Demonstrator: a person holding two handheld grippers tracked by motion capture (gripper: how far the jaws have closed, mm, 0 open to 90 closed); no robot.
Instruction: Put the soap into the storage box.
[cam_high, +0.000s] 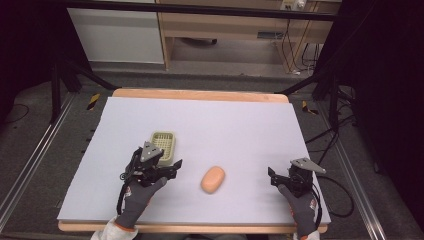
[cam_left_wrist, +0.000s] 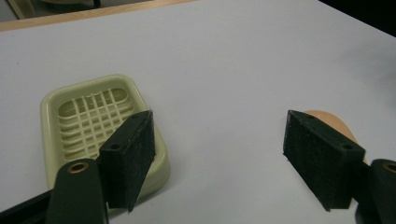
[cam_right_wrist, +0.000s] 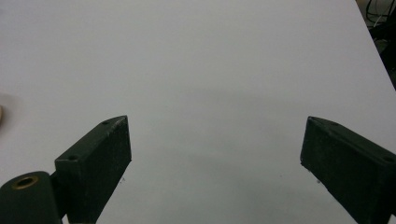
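Note:
A pale green soap dish (cam_high: 163, 134) with a slotted grid floor lies on the white table sheet (cam_high: 230, 125), left of centre. An orange oval soap bar (cam_high: 213, 179) rests on the sheet to the dish's right, nearer the front. My left gripper (cam_high: 169, 164) hovers open just in front of the dish. In the left gripper view its jaws stand wide apart, the dish (cam_left_wrist: 49, 105) behind the left jaw and the soap (cam_left_wrist: 332, 123) peeking out behind the right jaw. My right gripper (cam_high: 278, 176) is open at the front right, over bare sheet (cam_right_wrist: 210, 70), apart from the soap.
The sheet covers a wooden table whose edge (cam_high: 200, 94) shows at the back. Black frame poles (cam_high: 55, 95) stand at both sides. Cables (cam_high: 340, 150) trail on the floor at the right. A wooden cabinet (cam_high: 225, 25) stands behind the table.

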